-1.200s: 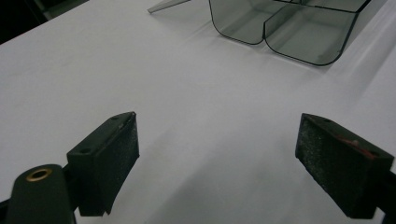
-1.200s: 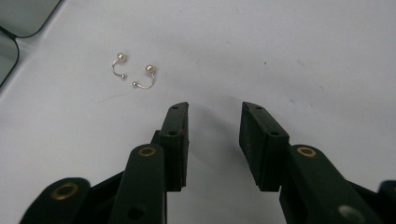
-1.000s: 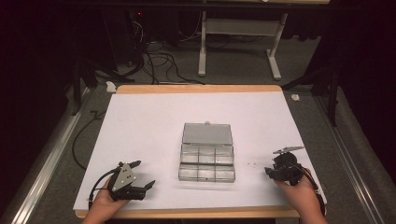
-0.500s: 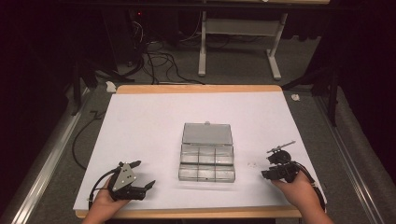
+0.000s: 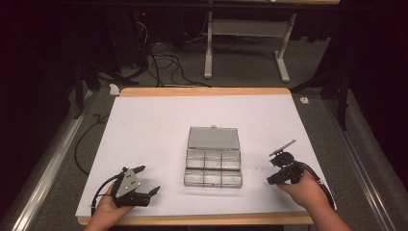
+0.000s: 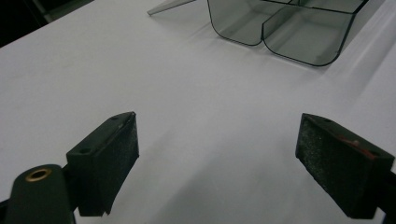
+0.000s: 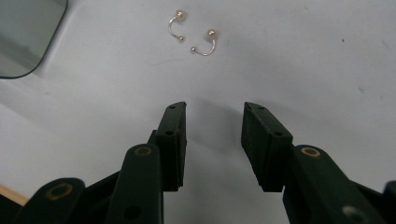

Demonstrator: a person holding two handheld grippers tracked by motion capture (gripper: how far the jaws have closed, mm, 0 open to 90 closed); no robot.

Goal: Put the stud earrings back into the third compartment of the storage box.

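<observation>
Left of the clear plastic compartment box (image 5: 213,161) with its lid folded back, the left gripper (image 5: 144,182) rests low on the white desk (image 5: 144,125), jaws wide apart and empty. Right of the box lie two small pearl-tipped wire earrings (image 7: 192,33), just apart from each other. The right gripper (image 7: 212,140) hovers near them, jaws partly apart, gripping nothing.

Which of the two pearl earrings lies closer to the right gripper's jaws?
The right-hand earring in the right gripper view: it lies lower in the picture, nearer the open right gripper. The other earring sits farther off, toward the clear box.
</observation>
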